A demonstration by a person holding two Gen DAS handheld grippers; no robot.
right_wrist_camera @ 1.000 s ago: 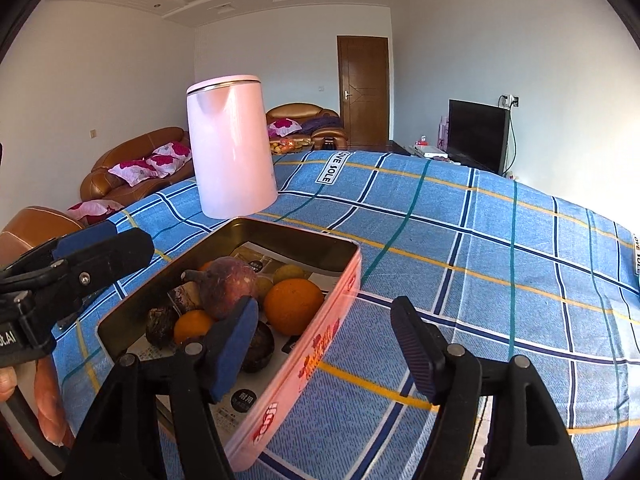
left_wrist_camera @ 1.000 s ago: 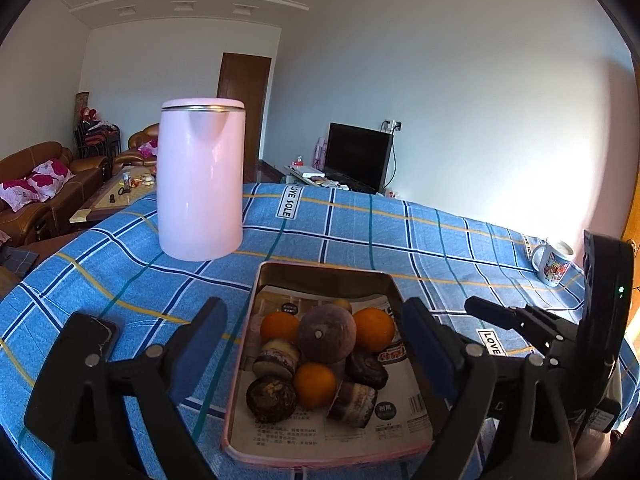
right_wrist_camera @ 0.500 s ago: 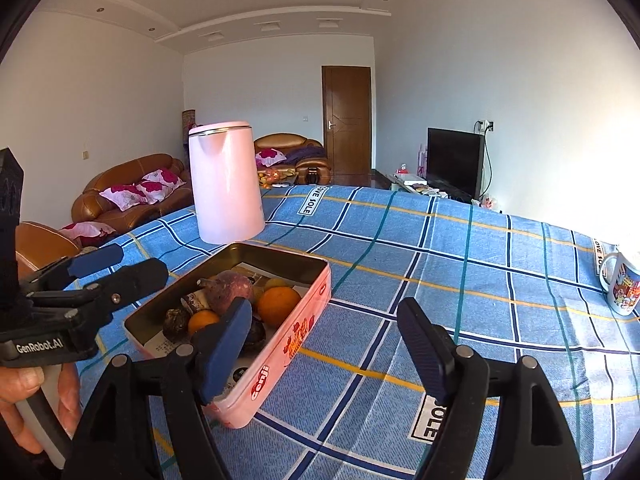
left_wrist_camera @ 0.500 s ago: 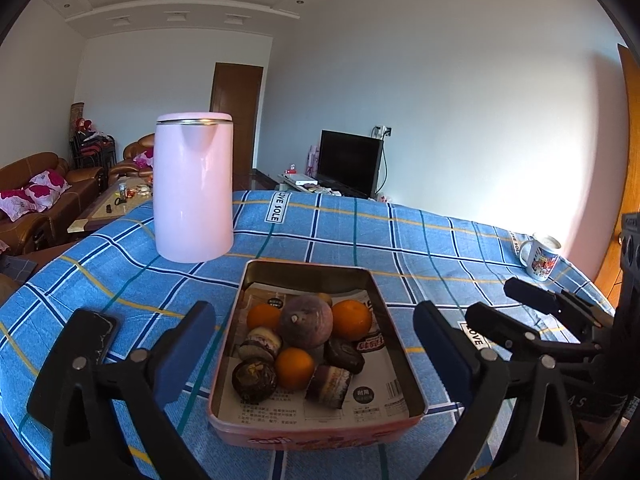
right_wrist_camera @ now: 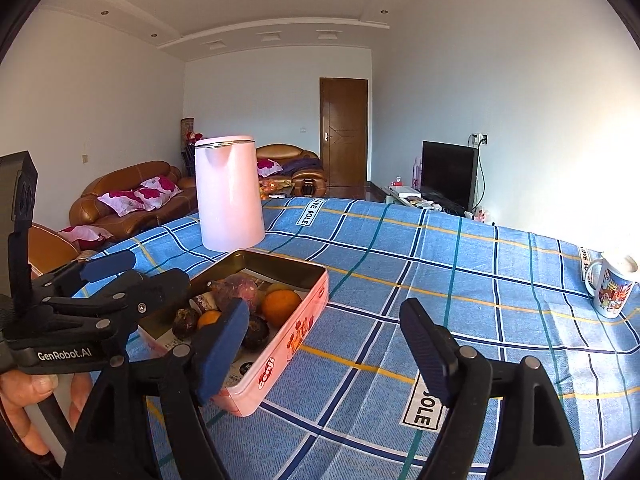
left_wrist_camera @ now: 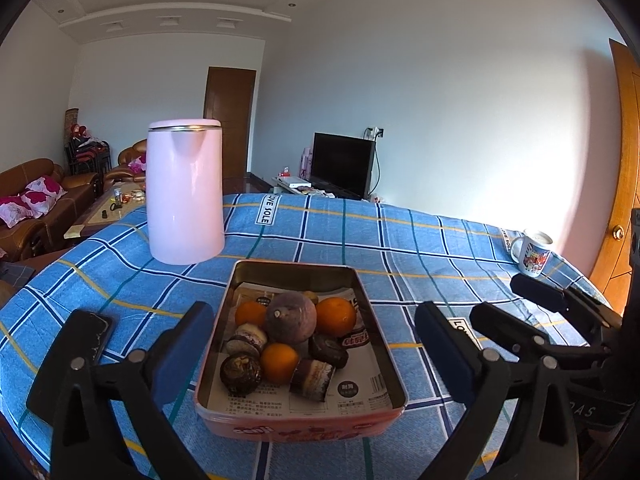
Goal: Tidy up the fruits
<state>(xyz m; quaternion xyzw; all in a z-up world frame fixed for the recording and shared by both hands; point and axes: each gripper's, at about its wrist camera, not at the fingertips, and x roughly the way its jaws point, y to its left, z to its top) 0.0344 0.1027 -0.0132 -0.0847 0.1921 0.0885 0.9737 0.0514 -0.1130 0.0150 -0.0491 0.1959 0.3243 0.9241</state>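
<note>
Here the fruit tin (left_wrist_camera: 300,412) sits dead ahead between the left tool's (left_wrist_camera: 310,354) spread jaws, long axis running near-to-far; the right tool (right_wrist_camera: 324,344), also spread, stands off to its right.

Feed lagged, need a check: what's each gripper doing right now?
Left gripper: open, empty, facing the tin of fruit.
Right gripper: open, empty, over the cloth beside the tin.

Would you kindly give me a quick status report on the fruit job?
Left gripper open, empty, above tin. Right gripper open, empty, beside it. Oranges and dark fruit all in tin. Pink kettle behind, clear of both.
</note>
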